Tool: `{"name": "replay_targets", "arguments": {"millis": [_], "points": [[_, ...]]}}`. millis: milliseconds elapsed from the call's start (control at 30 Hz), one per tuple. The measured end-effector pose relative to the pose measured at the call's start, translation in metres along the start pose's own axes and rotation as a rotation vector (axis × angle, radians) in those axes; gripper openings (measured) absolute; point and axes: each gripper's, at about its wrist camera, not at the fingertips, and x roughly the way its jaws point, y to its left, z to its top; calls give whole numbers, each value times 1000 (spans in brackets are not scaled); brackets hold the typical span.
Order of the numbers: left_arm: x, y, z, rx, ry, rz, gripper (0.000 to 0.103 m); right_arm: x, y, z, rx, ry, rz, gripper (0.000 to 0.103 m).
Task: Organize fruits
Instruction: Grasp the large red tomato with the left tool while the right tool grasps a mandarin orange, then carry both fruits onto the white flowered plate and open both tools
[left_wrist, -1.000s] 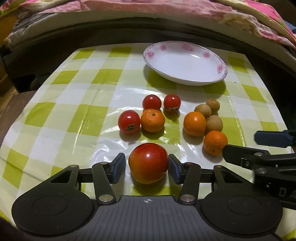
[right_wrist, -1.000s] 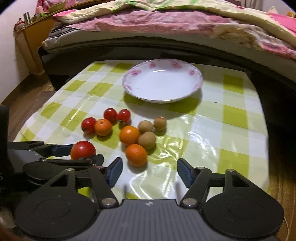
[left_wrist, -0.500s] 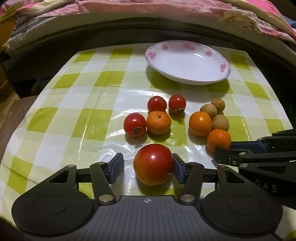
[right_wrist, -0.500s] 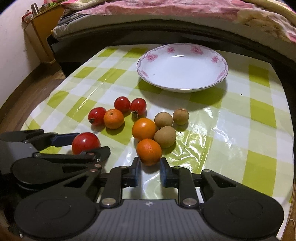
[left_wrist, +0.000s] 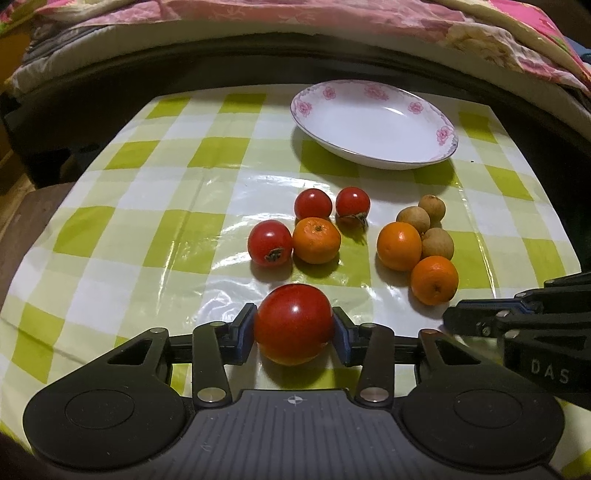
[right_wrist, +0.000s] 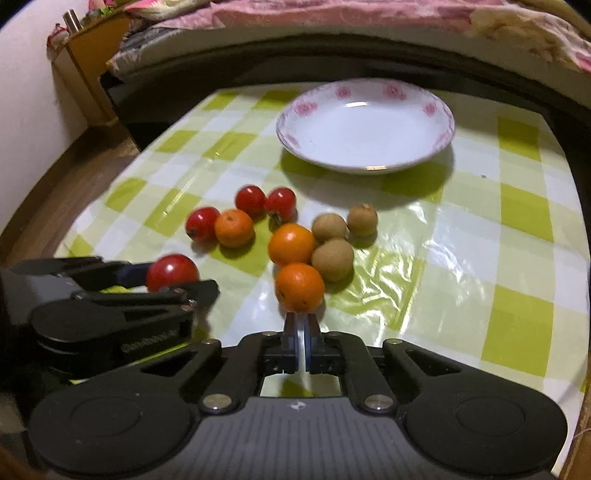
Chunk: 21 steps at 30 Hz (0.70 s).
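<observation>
My left gripper (left_wrist: 293, 326) is shut on a large red tomato (left_wrist: 293, 323), just above the checked tablecloth; it also shows in the right wrist view (right_wrist: 171, 271). My right gripper (right_wrist: 301, 323) is shut and empty, its tips just short of the nearest orange (right_wrist: 299, 286). Ahead lie three small tomatoes (left_wrist: 269, 242), another orange (left_wrist: 316, 240), a third orange (left_wrist: 399, 245) and three brown longans (left_wrist: 437, 242). An empty white plate with pink flowers (left_wrist: 439, 147) stands at the back.
A green and white checked plastic cloth (left_wrist: 166, 240) covers the table. A dark bed frame and pink bedding (left_wrist: 295, 22) run behind it. A wooden nightstand (right_wrist: 92, 55) and the floor lie off the left edge.
My left gripper has closed on the large tomato and lifted it slightly. My right gripper has closed from wide open to shut and moved up behind the nearest orange.
</observation>
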Motion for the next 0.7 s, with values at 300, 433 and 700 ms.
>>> {"name": "replay_targets", "arguments": {"millis": [300, 433, 700], "points": [[0, -1, -2, 15, -2, -6, 55, -1, 4, 6, 14, -53, 15, 44], [1, -1, -1, 11, -7, -15, 63, 5, -2, 9, 40, -60, 18, 43], [1, -1, 0, 10, -16, -15, 53, 9, -6, 9, 51, -60, -29, 34]]}}
